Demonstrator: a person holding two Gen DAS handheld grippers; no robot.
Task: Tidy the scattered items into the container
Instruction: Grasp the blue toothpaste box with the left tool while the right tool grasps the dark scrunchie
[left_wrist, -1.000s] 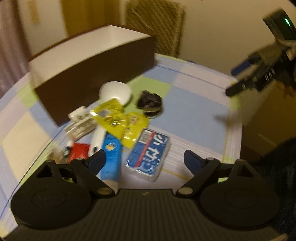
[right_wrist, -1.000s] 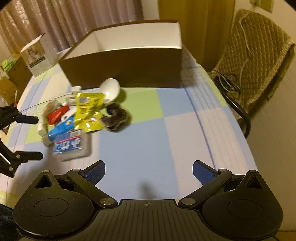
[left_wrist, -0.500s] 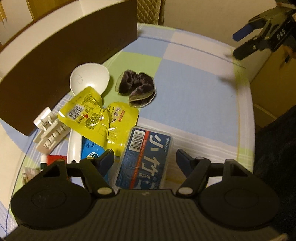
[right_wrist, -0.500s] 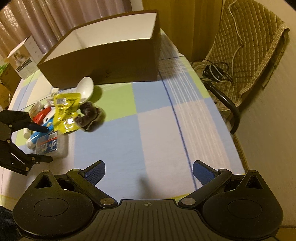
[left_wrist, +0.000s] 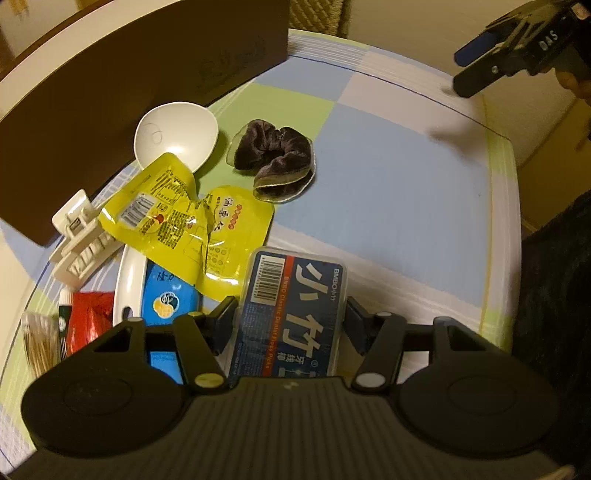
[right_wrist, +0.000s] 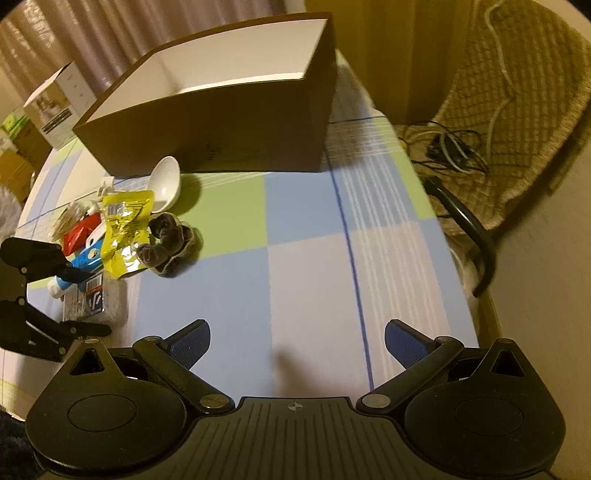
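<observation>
blue floss-pick box (left_wrist: 291, 314): lower end hidden by left gripper (left_wrist: 290, 325), fingers straddling it, contact unclear.
right gripper (right_wrist: 297, 341): spread, empty.

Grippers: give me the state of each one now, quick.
Left gripper: fingers straddle the dental floss pick box; closed or not, cannot tell.
Right gripper: open, holding nothing.

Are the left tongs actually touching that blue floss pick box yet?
Cannot tell. In the left wrist view the left tongs straddle the blue floss pick box, pads right at its sides, but no plain contact or gap shows.
</observation>
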